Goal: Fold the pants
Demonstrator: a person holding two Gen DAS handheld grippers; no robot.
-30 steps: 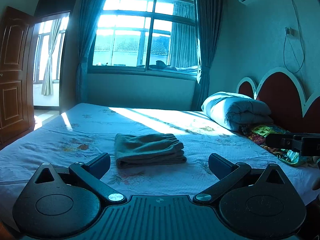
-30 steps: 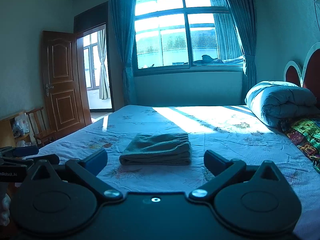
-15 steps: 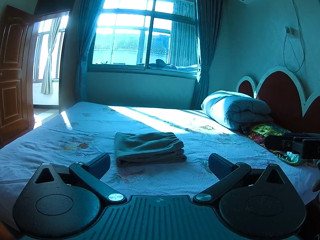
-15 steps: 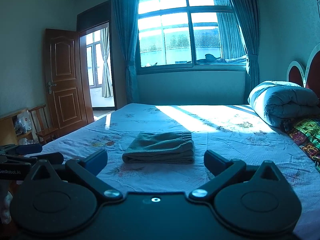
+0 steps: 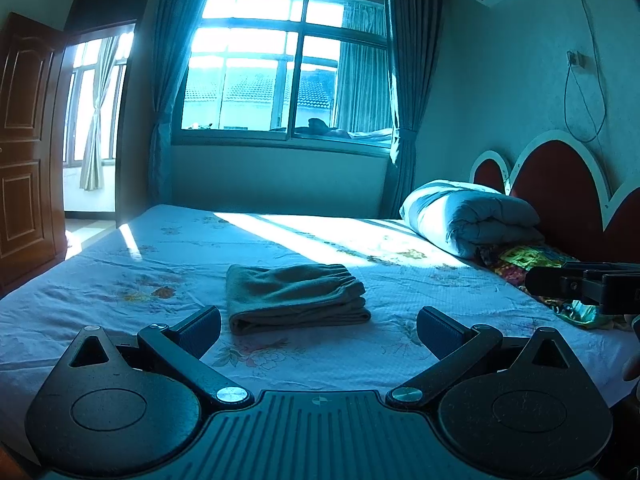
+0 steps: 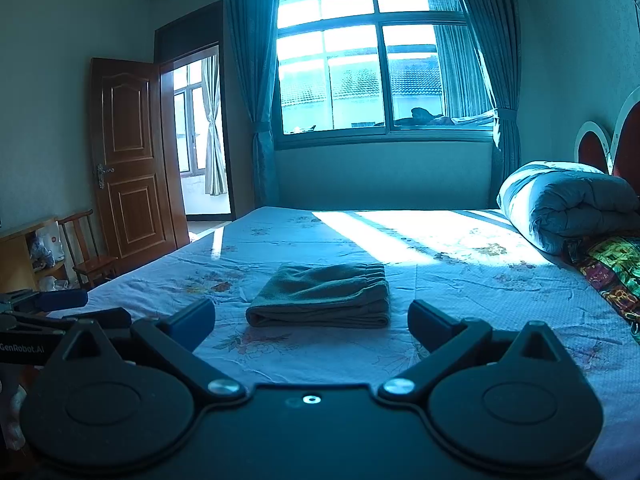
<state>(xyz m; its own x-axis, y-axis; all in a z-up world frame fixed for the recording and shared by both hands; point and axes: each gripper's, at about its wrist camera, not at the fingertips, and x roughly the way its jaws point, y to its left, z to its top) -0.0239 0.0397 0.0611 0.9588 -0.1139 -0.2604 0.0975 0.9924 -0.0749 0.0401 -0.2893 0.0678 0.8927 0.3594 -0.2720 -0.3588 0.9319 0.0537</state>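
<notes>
The pants (image 5: 294, 296) lie folded into a compact olive-green bundle in the middle of the bed (image 5: 120, 280), elastic waistband on the right; they also show in the right wrist view (image 6: 322, 298). My left gripper (image 5: 318, 330) is open and empty, held back from the pants near the bed's front edge. My right gripper (image 6: 310, 326) is open and empty too, the same distance back. Each gripper shows at the edge of the other's view: the right one (image 5: 580, 286) and the left one (image 6: 60, 312).
A rolled grey quilt (image 5: 468, 218) and a colourful cloth (image 5: 532, 264) lie by the red headboard (image 5: 560, 188) on the right. A window with curtains (image 6: 380, 72) faces me. An open wooden door (image 6: 128, 160) and a chair (image 6: 88, 248) stand left.
Both grippers have drifted slightly, so the pants sit a touch differently in each view. The pants have not moved and both grippers stay open.
</notes>
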